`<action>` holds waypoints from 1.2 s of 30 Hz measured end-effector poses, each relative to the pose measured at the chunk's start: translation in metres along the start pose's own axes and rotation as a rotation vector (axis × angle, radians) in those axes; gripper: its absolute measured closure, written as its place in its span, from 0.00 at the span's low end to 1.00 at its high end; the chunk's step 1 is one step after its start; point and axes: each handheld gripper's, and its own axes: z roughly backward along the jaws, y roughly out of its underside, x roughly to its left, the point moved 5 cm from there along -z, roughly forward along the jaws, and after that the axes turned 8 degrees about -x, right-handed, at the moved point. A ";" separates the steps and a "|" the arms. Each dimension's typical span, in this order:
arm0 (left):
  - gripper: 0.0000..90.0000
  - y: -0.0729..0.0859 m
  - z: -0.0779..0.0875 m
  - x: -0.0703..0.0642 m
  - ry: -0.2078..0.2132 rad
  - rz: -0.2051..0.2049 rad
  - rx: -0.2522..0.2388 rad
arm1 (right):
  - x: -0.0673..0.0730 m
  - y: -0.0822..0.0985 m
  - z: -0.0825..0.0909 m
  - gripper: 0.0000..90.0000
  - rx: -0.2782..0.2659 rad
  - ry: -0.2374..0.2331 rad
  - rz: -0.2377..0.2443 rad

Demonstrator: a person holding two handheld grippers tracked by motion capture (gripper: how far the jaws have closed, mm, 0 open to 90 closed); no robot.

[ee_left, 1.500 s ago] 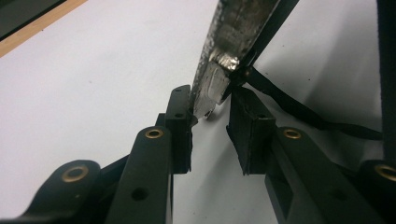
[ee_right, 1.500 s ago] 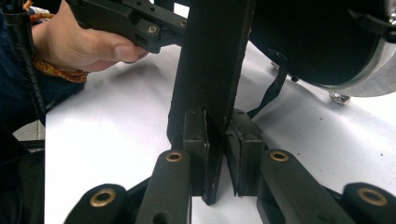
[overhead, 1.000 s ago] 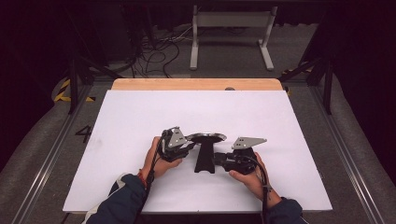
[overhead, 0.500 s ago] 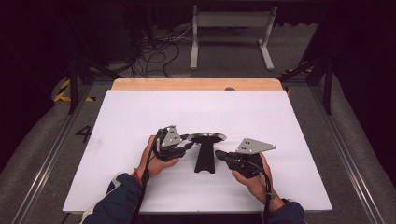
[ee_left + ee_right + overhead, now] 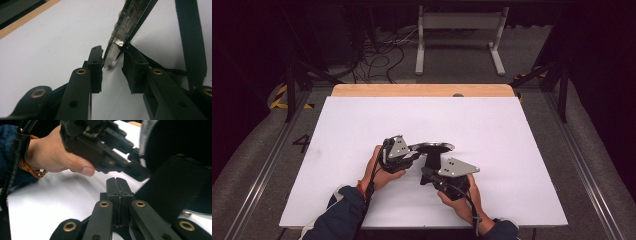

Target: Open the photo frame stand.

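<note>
Two grippers meet near the middle of the front half of the white table [image 5: 512,130], on either side of a black stand [image 5: 432,162] with a flat round top edged in silver. The left gripper [image 5: 414,155], held in the person's left hand [image 5: 379,172], points right at the rim of that top; in the left gripper view its jaws stand apart with the thin silver-edged rim [image 5: 117,47] between them, one pad touching or almost touching it and the other a little clear, so it has no firm hold. The right gripper [image 5: 428,176], held in the right hand [image 5: 462,200], lies just in front of the stand's upright; in the right gripper view [image 5: 117,187] its jaws are pressed flat together with nothing between them, the stand's dark upright [image 5: 170,195] rising just beside them. Compared with half a second ago, the right gripper has drawn left and in toward the stand's foot, its grey plate [image 5: 457,167] now nearer the upright, while the left gripper and the stand sit much where they were. Both sleeves [image 5: 339,215] are dark blue.
</note>
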 end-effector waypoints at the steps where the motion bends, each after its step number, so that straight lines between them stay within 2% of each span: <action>1: 0.77 0.000 0.000 0.000 0.002 0.003 -0.001 | 0.002 0.001 -0.003 1.00 0.002 0.002 0.002; 6: 0.78 0.000 0.000 0.000 0.003 -0.002 0.000 | 0.007 0.014 -0.017 1.00 0.030 0.035 -0.034; 11: 0.79 0.000 0.001 -0.001 -0.004 -0.024 0.009 | 0.007 0.023 -0.023 1.00 0.063 0.071 -0.028; 16: 0.80 0.000 0.003 0.000 0.000 -0.030 0.012 | 0.006 0.029 -0.027 1.00 0.096 0.072 -0.047; 24: 0.80 0.001 0.004 -0.002 -0.015 -0.046 0.020 | 0.005 0.029 -0.026 1.00 0.102 0.081 -0.043; 33: 0.82 0.002 0.006 -0.003 -0.042 -0.060 0.026 | 0.004 0.030 -0.024 1.00 0.123 0.095 -0.063; 36: 0.82 0.002 0.006 -0.003 -0.039 -0.064 0.026 | 0.003 0.030 -0.024 1.00 0.122 0.089 -0.073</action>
